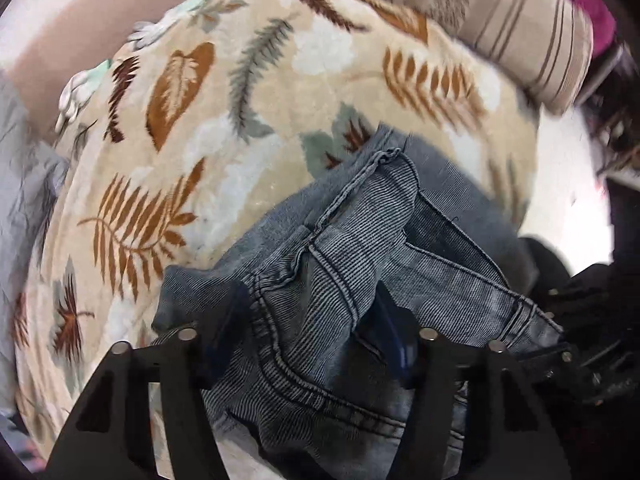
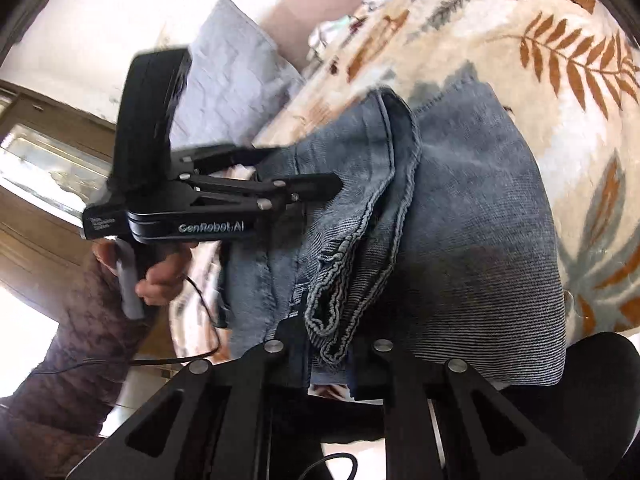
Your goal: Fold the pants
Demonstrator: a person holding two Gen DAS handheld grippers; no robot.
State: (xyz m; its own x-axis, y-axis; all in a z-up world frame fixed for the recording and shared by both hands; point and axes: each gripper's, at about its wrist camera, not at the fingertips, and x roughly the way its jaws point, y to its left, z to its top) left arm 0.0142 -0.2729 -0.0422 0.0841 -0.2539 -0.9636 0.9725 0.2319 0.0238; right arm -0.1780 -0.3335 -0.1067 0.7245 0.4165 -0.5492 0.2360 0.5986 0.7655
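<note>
Pants [image 2: 460,208]: grey-blue ribbed denim, lay bunched in thick layers on a leaf-print blanket [image 1: 240,128], near its edge, seams and hems ruffled. Was gripped at the near edge by the right gripper [image 2: 328,356], jaws drawn almost together on a ruffled hem, cloth pinched between the pads. Was straddled from the side by the left gripper [image 1: 308,328], jaws about half open, a fold of denim between them; whether the pads pressed on it could not be told from either view. Was steered by a hand [image 2: 160,276] in a quilted sleeve [image 2: 72,380], with a cable trailing below.

Looked like the start of a fold, both ends being taken up. Best done by seating the left jaws fully on all layers before any lift, then raising both sides together and level, so the hem did not slip and the stack did not twist. Worth pulling the cloth taut first to flatten the ruffles.

Beyond: a grey pillow [image 2: 236,76] beside the blanket, a striped cushion [image 1: 512,28] at its far edge.
</note>
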